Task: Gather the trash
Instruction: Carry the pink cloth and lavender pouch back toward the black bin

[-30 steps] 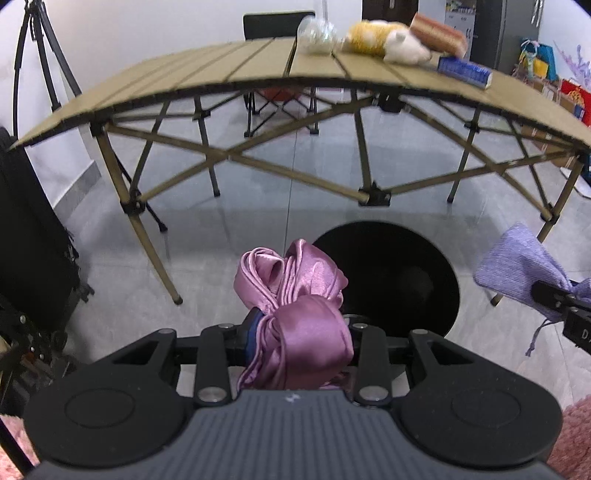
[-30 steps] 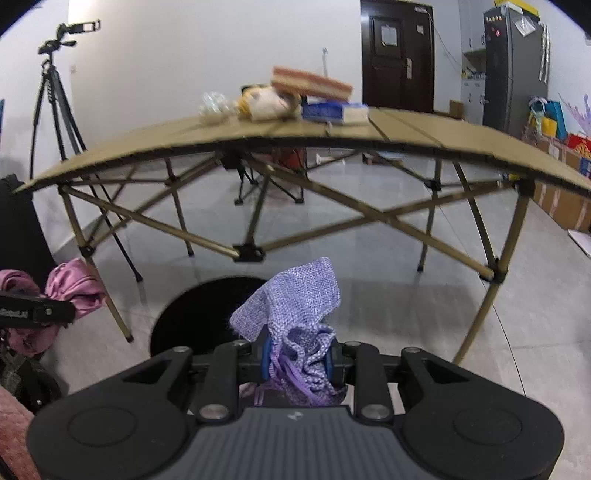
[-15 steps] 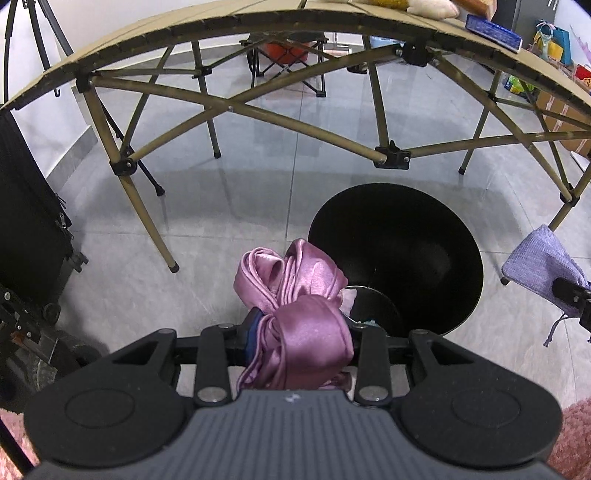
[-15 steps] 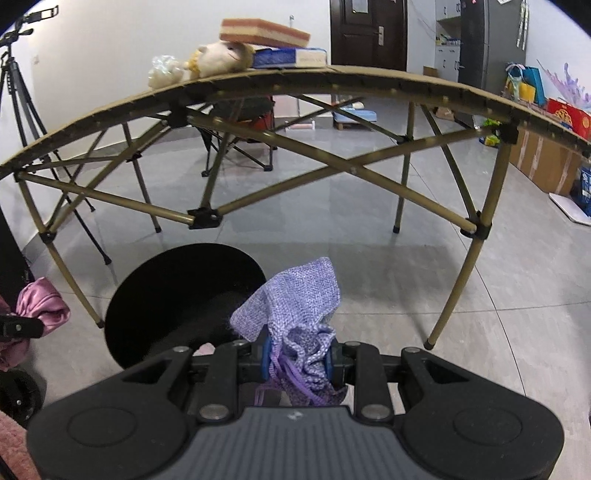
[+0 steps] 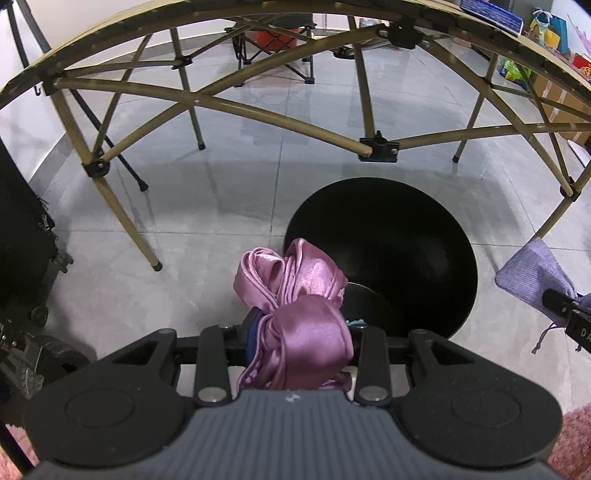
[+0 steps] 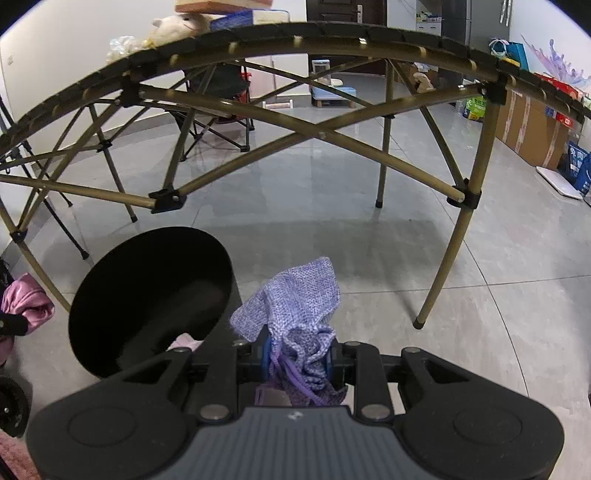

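The left gripper (image 5: 299, 332) is clamped on a bunched pink satin cloth (image 5: 295, 295), which bulges up and forward from between its jaws. The right gripper (image 6: 297, 360) is closed tight on a small purple knitted pouch (image 6: 295, 299), whose drawstring hangs down between the fingers. Both point steeply down toward a round black bin (image 5: 391, 247) standing on the grey tiled floor (image 5: 184, 236), just in front of a folding table (image 6: 332, 33) with a crossed tan frame. In the left view the pink cloth sits over the bin's near left rim; in the right view the pouch hangs just to the right of the bin. Something pale pink lies inside the bin. A plush toy (image 6: 177, 26) rests on the tabletop.
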`<state>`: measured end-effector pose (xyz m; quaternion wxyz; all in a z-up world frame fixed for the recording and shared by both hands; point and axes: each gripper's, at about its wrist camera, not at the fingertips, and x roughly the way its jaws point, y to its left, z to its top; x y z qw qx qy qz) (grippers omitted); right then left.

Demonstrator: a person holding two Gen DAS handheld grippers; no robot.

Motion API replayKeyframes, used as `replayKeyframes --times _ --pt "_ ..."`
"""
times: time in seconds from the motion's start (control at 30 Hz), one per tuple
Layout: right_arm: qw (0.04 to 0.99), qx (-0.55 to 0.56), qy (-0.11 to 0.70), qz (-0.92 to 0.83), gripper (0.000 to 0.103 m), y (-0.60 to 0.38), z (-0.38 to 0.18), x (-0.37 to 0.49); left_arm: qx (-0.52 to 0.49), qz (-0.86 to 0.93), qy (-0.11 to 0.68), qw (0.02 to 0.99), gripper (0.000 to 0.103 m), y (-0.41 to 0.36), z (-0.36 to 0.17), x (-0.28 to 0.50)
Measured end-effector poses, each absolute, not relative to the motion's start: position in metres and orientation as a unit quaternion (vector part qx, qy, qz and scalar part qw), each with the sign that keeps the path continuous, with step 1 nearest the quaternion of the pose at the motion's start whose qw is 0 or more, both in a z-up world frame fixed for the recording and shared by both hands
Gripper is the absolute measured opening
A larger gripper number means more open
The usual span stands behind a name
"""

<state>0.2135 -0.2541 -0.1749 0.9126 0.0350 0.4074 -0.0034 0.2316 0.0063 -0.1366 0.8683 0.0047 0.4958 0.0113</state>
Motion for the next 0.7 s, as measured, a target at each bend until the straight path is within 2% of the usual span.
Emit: replayKeyframes --times 0.7 --pt "0.903 0.053 0.425 -0.031 0.025 -0.276 -0.200 0.230 0.007 -0.020 0.512 0.859 0.036 -0.038 -0.149 0.273"
